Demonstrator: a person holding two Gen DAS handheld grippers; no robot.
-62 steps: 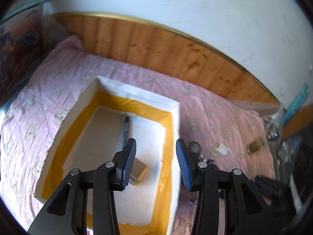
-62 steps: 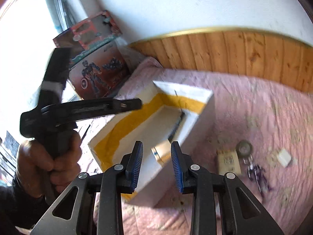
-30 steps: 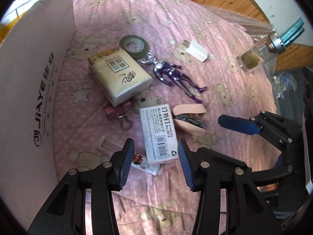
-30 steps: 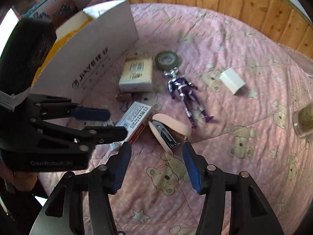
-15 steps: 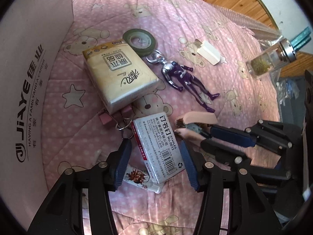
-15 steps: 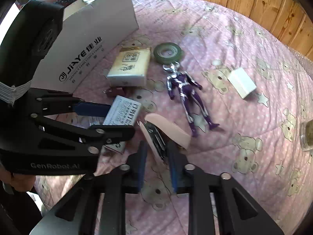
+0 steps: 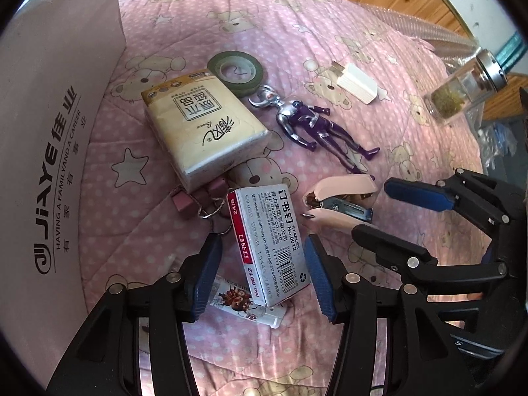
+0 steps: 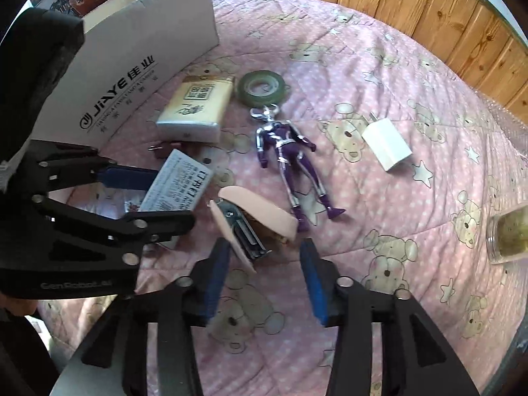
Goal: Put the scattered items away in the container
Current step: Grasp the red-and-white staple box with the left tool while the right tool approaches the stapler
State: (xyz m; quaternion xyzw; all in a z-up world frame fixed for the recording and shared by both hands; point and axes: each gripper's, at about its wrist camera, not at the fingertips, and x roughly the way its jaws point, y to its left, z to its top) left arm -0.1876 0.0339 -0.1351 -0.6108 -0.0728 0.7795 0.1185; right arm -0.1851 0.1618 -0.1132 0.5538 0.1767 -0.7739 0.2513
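Two pickups are in hand. Staple box (image 7: 269, 239) lies on the pink quilt (image 7: 330, 16) between the left gripper (image 7: 260, 275)'s spread, non-touching jaws; lower squarely, then clamp. Pink stapler (image 8: 250, 227) lies just beside it; the right gripper (image 8: 264, 279)'s jaws are opening around its rear without pressing.

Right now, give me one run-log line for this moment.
left gripper: open, straddling staple box | right gripper: opening, stapler between jaws, ungripped | white box: beside clutter

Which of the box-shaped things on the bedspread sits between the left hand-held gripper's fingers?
The staple box, grey with a red side stripe. The tissue pack and white charger lie farther off.
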